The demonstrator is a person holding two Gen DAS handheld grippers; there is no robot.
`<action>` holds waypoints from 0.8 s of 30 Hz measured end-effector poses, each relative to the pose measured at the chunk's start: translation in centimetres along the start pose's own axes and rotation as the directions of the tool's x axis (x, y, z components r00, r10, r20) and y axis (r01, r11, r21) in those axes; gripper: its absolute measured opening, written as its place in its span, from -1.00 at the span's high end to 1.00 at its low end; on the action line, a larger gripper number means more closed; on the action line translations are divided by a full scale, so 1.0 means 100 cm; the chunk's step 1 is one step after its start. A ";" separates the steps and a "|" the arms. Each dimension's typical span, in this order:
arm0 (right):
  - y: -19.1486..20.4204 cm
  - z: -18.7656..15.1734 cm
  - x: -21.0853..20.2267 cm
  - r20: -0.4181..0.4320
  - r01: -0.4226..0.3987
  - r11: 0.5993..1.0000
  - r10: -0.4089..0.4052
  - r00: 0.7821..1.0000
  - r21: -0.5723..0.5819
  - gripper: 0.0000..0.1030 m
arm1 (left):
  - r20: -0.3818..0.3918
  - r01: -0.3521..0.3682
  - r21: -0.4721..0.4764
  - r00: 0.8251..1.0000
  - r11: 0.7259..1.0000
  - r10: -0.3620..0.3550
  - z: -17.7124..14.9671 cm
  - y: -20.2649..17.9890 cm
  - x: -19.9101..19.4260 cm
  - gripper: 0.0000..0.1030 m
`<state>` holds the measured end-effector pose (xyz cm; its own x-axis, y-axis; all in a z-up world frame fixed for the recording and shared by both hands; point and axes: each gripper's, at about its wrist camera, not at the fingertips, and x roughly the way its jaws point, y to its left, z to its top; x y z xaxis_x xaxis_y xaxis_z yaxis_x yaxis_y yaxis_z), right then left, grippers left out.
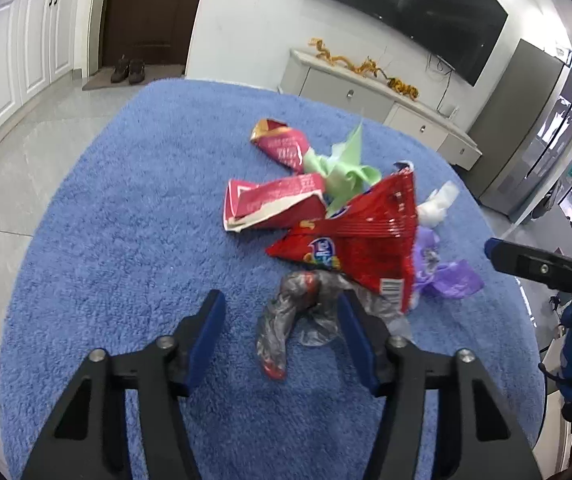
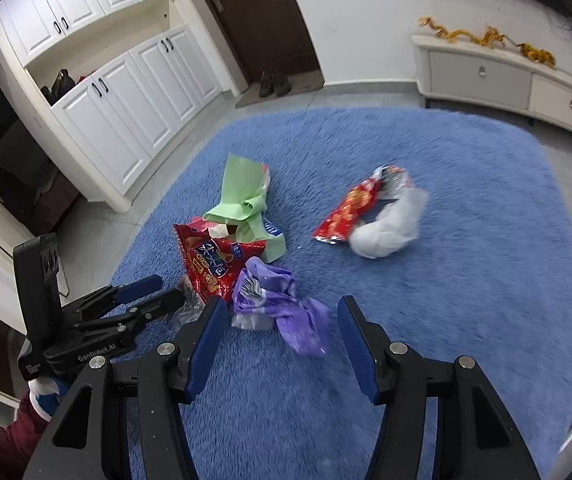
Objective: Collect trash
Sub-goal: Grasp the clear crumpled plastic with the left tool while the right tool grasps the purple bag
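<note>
The left claw [image 1: 282, 320] stood apart around the grey crumpled plastic bag [image 1: 286, 320] on the blue rug [image 1: 126, 240]. The right claw [image 2: 278, 324] stood apart around the purple plastic bag [image 2: 286, 308], gripping nothing. Counted trash: one large red snack bag [image 1: 361, 248], two torn red-and-white cartons [image 1: 270, 204], one green paper piece [image 2: 242, 200], one small red wrapper [image 2: 345, 212], and one white plastic wad [image 2: 389, 224]. The large red snack bag overlapped the grey and purple bags. One white cabinet [image 2: 505, 80] stood beyond the rug.
</note>
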<state>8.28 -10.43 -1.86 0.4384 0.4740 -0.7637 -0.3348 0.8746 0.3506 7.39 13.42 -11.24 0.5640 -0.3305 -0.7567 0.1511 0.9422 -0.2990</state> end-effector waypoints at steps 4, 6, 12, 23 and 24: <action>-0.001 0.006 0.023 -0.034 -0.017 1.000 0.017 0.999 -0.005 -0.08 | -0.011 0.021 0.000 1.000 1.000 -0.021 0.001 0.000 0.008 0.12; -0.001 0.008 0.032 -0.048 -0.025 1.000 0.025 0.999 -0.005 -0.07 | -0.012 0.031 0.007 0.999 1.000 -0.031 0.000 -0.002 0.010 0.18; -0.008 0.007 0.052 -0.079 -0.064 0.998 0.066 0.995 0.023 0.20 | -0.010 0.064 -0.016 0.998 0.998 -0.065 -0.008 0.000 0.008 0.58; -0.002 -0.015 0.020 -0.017 -0.117 0.993 0.117 0.993 0.007 0.43 | 0.007 0.060 -0.032 0.998 0.998 -0.060 -0.024 -0.007 -0.015 0.73; -0.001 -0.017 0.015 -0.008 -0.119 0.993 0.119 0.993 0.005 0.44 | 0.012 0.058 -0.029 0.998 0.998 -0.058 -0.025 -0.009 -0.019 0.73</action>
<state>7.54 -9.96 -3.92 0.3890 0.5736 -0.7209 -0.3799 0.8127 0.4417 4.16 13.06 -11.00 0.5643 -0.3836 -0.7311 0.1601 0.9195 -0.3589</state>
